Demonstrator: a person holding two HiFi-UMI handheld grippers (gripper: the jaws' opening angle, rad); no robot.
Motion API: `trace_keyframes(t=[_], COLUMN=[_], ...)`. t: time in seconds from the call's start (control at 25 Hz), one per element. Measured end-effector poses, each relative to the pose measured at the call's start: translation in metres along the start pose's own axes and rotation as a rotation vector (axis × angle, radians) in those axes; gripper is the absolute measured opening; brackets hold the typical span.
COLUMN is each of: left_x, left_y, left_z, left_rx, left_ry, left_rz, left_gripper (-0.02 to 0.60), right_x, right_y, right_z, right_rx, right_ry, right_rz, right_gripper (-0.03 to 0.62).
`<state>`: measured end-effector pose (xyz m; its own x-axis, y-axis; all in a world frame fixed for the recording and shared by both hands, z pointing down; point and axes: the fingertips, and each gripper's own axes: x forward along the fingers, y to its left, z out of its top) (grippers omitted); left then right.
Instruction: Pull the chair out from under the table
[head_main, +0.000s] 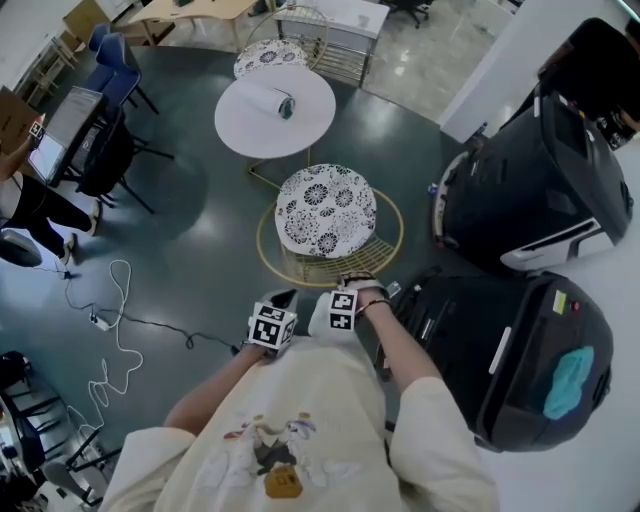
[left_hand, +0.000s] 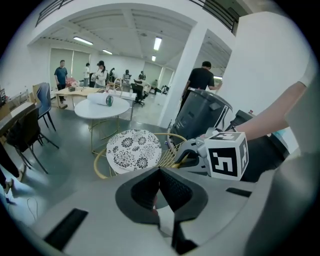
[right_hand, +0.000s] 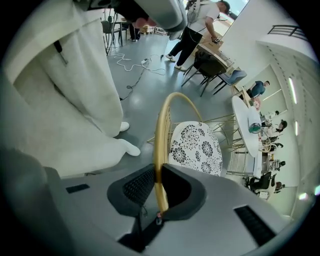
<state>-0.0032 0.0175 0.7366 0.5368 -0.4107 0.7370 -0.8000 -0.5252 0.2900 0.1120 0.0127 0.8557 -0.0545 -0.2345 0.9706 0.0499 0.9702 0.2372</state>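
Right tongs (right_hand: 158, 172) are clamped on the gold back rim (right_hand: 161, 125) of the chair (head_main: 325, 210), seat (right_hand: 196, 147) just beyond them — left tongs (left_hand: 160, 172) are pinched together, empty, alongside. I'd drag straight back from the worktop (head_main: 250, 125), slow, so it doesn't tip.

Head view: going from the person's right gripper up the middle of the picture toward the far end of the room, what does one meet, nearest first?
Right gripper → floral-cushion chair, whose gold rim it grips → round white table → second floral-cushion chair.
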Motion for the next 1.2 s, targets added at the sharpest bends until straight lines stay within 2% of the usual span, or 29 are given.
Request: trace_keyframes(t=[0.52,0.84,1.2], left_x=[-0.006,-0.005,-0.007], left_y=[-0.008,-0.014,-0.015], left_z=[-0.004,-0.014,-0.02], left_rx=[0.049,0.055,0.063], left_ry=[0.001,0.024,0.031], left_rz=[-0.049,-0.076,-0.09], left_gripper=[0.002,0.002,0.002], right_x=[-0.011,-0.019,-0.025], right_y=[0.044,0.07,0.101], right_z=[0.003,0.004,0.006], right_rx=[0.02,0.045,0.067], right_ry=[0.016,-0.009,-0.03], right_rz=[0.054,0.097,0.22], right_gripper=[0.051,0.051,0.051])
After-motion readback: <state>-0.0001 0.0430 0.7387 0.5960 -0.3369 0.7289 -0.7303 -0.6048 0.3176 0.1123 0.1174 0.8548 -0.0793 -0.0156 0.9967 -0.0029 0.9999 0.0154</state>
